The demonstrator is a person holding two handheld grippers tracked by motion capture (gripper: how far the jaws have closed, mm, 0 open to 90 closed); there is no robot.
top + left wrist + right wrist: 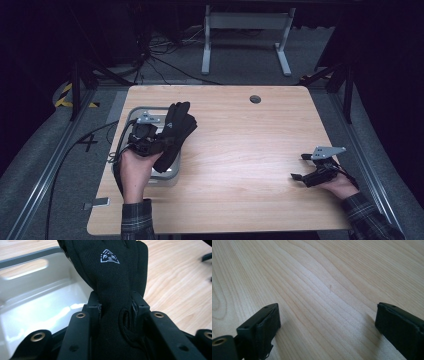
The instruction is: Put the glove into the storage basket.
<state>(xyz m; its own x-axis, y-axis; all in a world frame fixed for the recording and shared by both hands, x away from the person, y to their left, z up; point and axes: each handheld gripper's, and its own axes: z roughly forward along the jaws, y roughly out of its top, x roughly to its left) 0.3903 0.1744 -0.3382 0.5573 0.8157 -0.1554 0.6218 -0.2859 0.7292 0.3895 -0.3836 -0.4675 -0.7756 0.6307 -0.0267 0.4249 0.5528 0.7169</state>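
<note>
- Worktop [240,150]: light wood grain, rounded corners, a small round hole [255,99] near its far edge. All places below are given relative to the tray.
- Tray [134,116]: pale grey-white bin with rounded rim, sitting on the worktop at the person's left side. In the left gripper view its glossy inner wall [37,302] lies to the left of the jaws, with wood visible beyond its far rim.
- Glove [176,131]: black knit fabric, held above the tray's right-hand rim and draped partly over it. Fingers point away from the person, toward the far edge. In the left gripper view the glove [110,275] runs up the middle of the frame; a small white triangular logo [109,257] sits on its back, and a stitched seam loop lies near the cuff.
- Left gripper [150,142]: over the tray's near-right part, held by the left hand [134,167], with a plaid sleeve behind it. Jaws pinching the glove at its cuff end; both pads press into the fabric from either side.
- Right gripper [300,167]: far to the right of the tray, well apart from it, low over bare worktop. In the right gripper view its jaws [327,322] are spread wide with plain wood between them.
</note>
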